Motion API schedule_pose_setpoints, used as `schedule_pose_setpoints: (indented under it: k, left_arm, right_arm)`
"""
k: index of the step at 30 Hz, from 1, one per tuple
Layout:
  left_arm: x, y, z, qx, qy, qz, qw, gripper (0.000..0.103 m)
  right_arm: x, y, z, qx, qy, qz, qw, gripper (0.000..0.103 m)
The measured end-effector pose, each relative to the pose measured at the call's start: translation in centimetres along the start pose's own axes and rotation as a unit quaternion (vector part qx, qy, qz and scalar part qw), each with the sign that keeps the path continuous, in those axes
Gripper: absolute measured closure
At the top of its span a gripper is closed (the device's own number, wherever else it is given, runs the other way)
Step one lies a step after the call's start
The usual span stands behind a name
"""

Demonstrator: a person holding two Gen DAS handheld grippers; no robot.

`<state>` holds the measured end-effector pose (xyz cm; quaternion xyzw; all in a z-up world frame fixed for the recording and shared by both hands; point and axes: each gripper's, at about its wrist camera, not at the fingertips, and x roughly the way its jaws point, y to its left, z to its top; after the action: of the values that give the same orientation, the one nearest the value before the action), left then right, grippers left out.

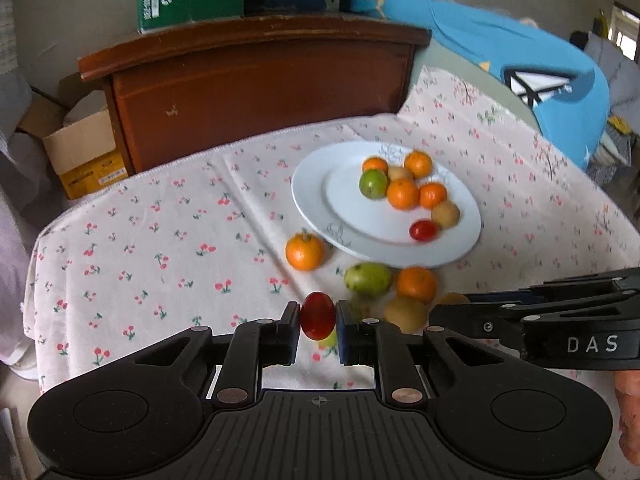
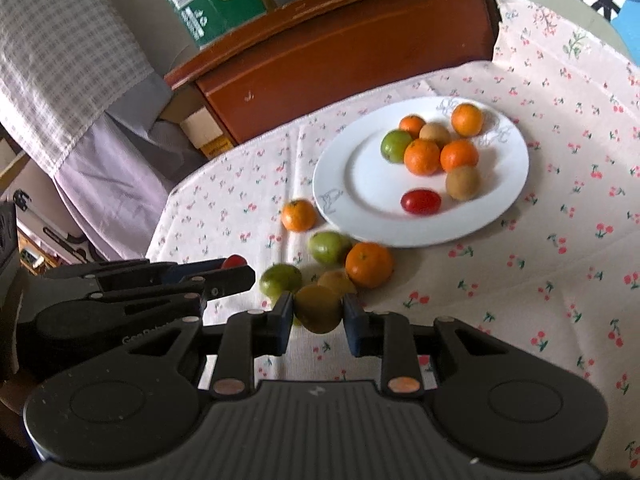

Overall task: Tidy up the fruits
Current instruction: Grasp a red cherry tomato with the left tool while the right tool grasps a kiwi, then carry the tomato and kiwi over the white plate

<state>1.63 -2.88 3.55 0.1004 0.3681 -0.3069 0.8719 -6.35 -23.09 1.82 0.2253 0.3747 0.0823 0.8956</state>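
Fruit is being gathered from a cherry-printed pale cloth (image 1: 160, 240) onto a round white ceramic plate (image 1: 316, 200), and both claws are loaded. A small glossy red cherry tomato (image 1: 318, 316) is being pinched between the blue pads of the left gripper (image 1: 318, 320), jaws closed on its sides; it appears to be held clear of the cloth, judged ready for carrying to the plate. A dull yellow-brown round fruit (image 2: 319, 308) is being clamped in the right gripper (image 2: 319, 312), likewise closed on it across its widest part. The plate is already being used as the collection point: small orange mandarins, a green round fruit, two brown fruits and a second red tomato (image 2: 421, 201) are being kept in a cluster on it. Beside its near rim, a loose mandarin (image 1: 305, 251), a green fruit (image 1: 368, 278) and another mandarin (image 1: 416, 284) are still lying on the cloth, so the job is judged partly done. Motion blur is softening the near fruit in both views. Whether the yellow-brown fruit is resting on the cloth or lifted cannot be told. The fruit behind it is being partly covered, and its kind cannot be made out. Only part of a hand (image 1: 628, 416) is being shown at the frame edge.
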Motion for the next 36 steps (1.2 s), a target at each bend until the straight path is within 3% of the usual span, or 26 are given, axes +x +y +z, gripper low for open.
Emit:
schedule_pose_setpoints:
  k: [8, 16, 24, 36]
  left_arm:
    - [-1.1, -0.2, 2.4, -0.047, -0.033, -0.019, 0.9981, 0.087]
    - [-1.0, -1.4, 5.5, -0.052, -0.049, -0.021, 0.9973, 0.087]
    - [1.9, -1.1, 7.6, -0.056, -0.036, -0.009, 0.9977, 0.087]
    - [5.2, -0.2, 8.0, -0.088, -0.010, -0.015, 0.9960, 0.087]
  right_arm:
    - [-2.5, -0.6, 2.7, 0.016, -0.051, 0.005, 0.999, 0.076]
    - [-3.9, -1.4, 5.9, 0.026, -0.084, 0.006, 0.996, 0.076]
    - [-1.9, -3.3, 7.5, 0.050, -0.073, 0.001, 0.996, 0.076]
    - [1.5, -5.6, 8.2, 0.098, -0.043, 0.004, 0.994, 0.076]
